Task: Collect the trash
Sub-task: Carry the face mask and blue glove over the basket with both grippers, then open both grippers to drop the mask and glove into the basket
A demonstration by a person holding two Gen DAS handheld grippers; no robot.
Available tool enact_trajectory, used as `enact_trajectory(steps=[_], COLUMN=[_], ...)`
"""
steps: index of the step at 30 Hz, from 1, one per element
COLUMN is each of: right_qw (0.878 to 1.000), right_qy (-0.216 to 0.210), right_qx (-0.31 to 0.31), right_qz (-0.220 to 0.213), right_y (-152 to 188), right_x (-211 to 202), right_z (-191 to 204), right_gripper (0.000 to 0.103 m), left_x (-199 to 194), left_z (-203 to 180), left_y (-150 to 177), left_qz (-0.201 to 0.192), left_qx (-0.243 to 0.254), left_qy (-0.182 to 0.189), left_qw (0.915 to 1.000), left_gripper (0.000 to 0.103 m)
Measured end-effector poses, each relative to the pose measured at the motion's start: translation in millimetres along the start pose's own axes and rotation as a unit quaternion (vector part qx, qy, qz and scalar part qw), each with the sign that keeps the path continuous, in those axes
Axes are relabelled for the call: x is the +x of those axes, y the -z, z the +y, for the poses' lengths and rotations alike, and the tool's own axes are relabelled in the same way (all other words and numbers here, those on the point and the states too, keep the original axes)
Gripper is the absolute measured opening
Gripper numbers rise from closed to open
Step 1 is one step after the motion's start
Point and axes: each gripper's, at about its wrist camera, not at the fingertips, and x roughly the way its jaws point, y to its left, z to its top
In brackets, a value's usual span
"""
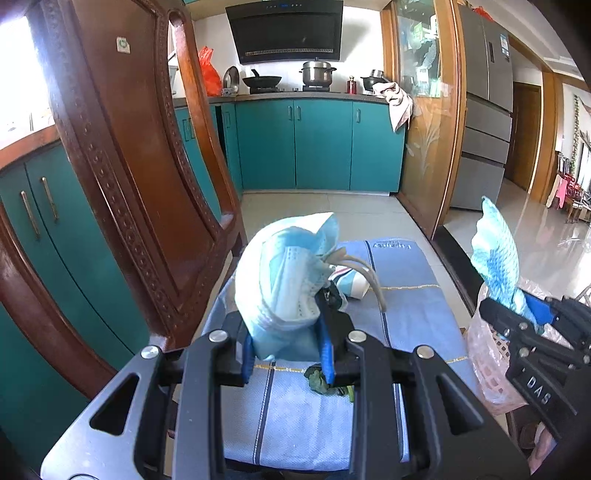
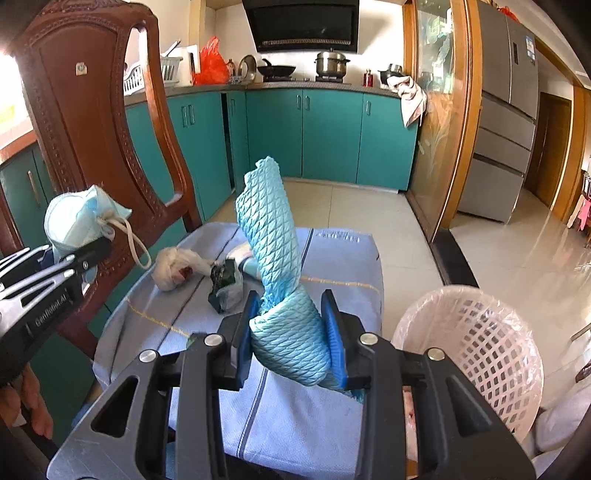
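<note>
A: We note the left gripper (image 1: pixel 288 356) pinches a crumpled blue face mask (image 1: pixel 284 273) above the table cloth (image 1: pixel 406 306).

B: We confirm. The right gripper (image 2: pixel 291 341) clamps a quilted blue cloth (image 2: pixel 273 236) beside the white basket (image 2: pixel 476 332).

We see a carved wooden chair (image 2: pixel 92 122) standing just beside the table (image 2: pixel 280 417), which is draped in a pale blue striped cloth (image 1: pixel 295 417). Behind them run teal cabinets (image 1: pixel 317 144) under a counter carrying a black wok (image 1: pixel 261 80), a steel pot (image 1: pixel 317 72) and an orange bag (image 2: pixel 211 62). A black range hood (image 1: pixel 286 29) hangs above. A grey refrigerator (image 2: pixel 506 110) stands at right, past a glass-panelled door (image 1: pixel 424 110).
</note>
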Motion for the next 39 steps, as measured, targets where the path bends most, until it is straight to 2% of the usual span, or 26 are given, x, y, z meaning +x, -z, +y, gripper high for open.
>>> enact_trajectory(steps=[10, 13, 17, 22, 26, 28, 32, 39], right_qw=[1.000, 0.999, 0.998, 0.992, 0.985, 0.981, 0.977, 0.972], right_qy=[0.007, 0.013, 0.041, 0.092, 0.129, 0.141, 0.163, 0.179], right_qx=[0.016, 0.027, 0.048, 0.080, 0.112, 0.126, 0.135, 0.149], right_qz=[0.015, 0.011, 0.005, 0.014, 0.035, 0.043, 0.041, 0.035], right_y=[11.9, 12.8, 16.4, 34.7, 59.3, 68.7, 74.6, 72.9], right_x=[8.8, 5.7, -5.2, -16.9, -19.1, -22.7, -34.9, -42.7], right_z=[-18.4, -31.3, -65.3, -119.9, -161.6, -176.8, -194.8, -213.1], right_gripper=[0.034, 0.034, 0.034, 0.034, 0.034, 0.034, 0.034, 0.034], left_x=[15.0, 19.9, 25.2, 36.2, 45.6, 42.1, 39.4, 49.8], left_z=[-21.3, -30.5, -54.8, -103.6, -153.9, -173.8, -201.7, -246.9], left_y=[6.9, 5.8, 0.5, 2.1, 10.4, 11.7, 7.2, 4.4], left_qz=[0.021, 0.028, 0.030, 0.048, 0.084, 0.089, 0.075, 0.083], left_qx=[0.016, 0.021, 0.037, 0.058, 0.073, 0.075, 0.095, 0.119], left_qy=[0.012, 0.026, 0.060, 0.126, 0.192, 0.219, 0.237, 0.251], left_qw=[0.9996, 0.9990, 0.9970, 0.9892, 0.9750, 0.9689, 0.9638, 0.9571], left_gripper=[0.028, 0.028, 0.028, 0.028, 0.028, 0.028, 0.028, 0.029])
